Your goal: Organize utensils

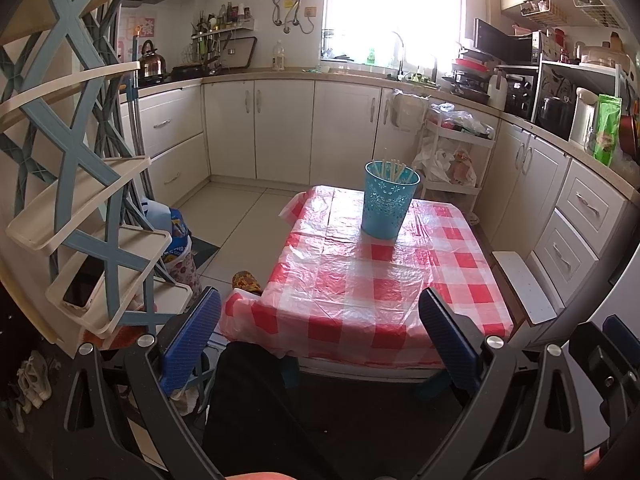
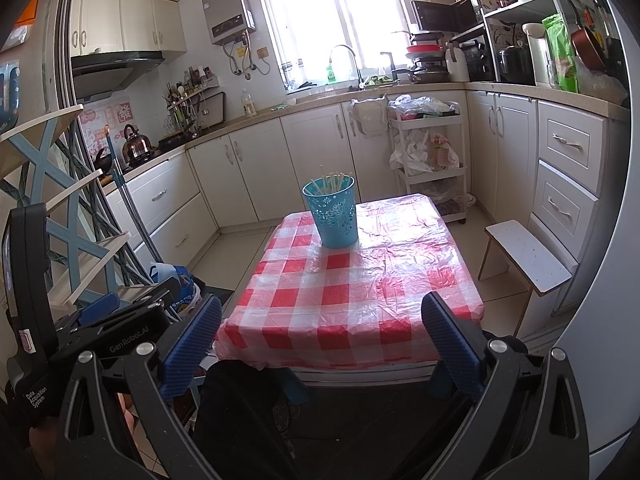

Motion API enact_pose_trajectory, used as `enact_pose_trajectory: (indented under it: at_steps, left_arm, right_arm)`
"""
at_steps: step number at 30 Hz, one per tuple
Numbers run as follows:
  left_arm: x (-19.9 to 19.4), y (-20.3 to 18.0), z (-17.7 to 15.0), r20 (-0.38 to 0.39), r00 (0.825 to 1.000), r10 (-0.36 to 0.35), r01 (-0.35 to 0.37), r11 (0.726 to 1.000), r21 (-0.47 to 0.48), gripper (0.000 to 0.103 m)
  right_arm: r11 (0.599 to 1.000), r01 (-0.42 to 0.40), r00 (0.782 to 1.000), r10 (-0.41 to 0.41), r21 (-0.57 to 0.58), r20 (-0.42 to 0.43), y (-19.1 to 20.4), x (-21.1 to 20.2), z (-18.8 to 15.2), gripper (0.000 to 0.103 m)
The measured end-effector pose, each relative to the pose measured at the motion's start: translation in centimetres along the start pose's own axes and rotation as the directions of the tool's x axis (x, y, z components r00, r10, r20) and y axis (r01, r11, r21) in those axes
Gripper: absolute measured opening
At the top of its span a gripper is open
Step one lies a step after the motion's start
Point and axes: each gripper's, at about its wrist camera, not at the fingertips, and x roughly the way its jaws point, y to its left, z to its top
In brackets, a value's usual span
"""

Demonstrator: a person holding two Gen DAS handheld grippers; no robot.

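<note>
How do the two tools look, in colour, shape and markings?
Both are alike. The left tool and the right tool each have two flat blue fingers with a ribbed surface, mounted on black angular arms with cut-outs and round silver screws. In the right wrist view, the left tool's black body carries white print: "GenRobot.AI" and "Data Acquisition System". No cables show.

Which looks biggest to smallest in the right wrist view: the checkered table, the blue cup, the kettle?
1. Checkered table, biggest by far.
2. Blue cup.
3. Kettle, smallest, though it stands farther from the camera, so its true size is unsure.
</note>
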Motion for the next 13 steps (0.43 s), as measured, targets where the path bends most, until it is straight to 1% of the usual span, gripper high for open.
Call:
enact_pose_trajectory:
  at_steps: [4, 7, 13]
  left_arm:
    - [0.4, 0.0, 0.2, -0.021, 1.0, -0.005, 0.005, 1.0, 0.003, 0.095]
    - [1.0, 0.1, 0.2, -0.057, 0.998, -0.017, 0.017, 1.0, -0.006, 0.095]
    - [1.2, 0.2, 0.1, -0.06, 0.998, -0.01, 0.01, 1.0, -0.01, 0.095]
  right_arm:
    - [1.0, -0.001, 1.0, 0.001, 0.002, -0.002, 0.0, 0.1, 0.1, 0.096]
    - [1.0, 0.0, 1.0, 0.0, 0.002, -0.001, 0.0, 0.0, 0.1, 0.096]
    - [1.0, -0.001, 1.0, 0.001, 0.002, -0.004, -0.1, 0.0, 0.1, 0.096]
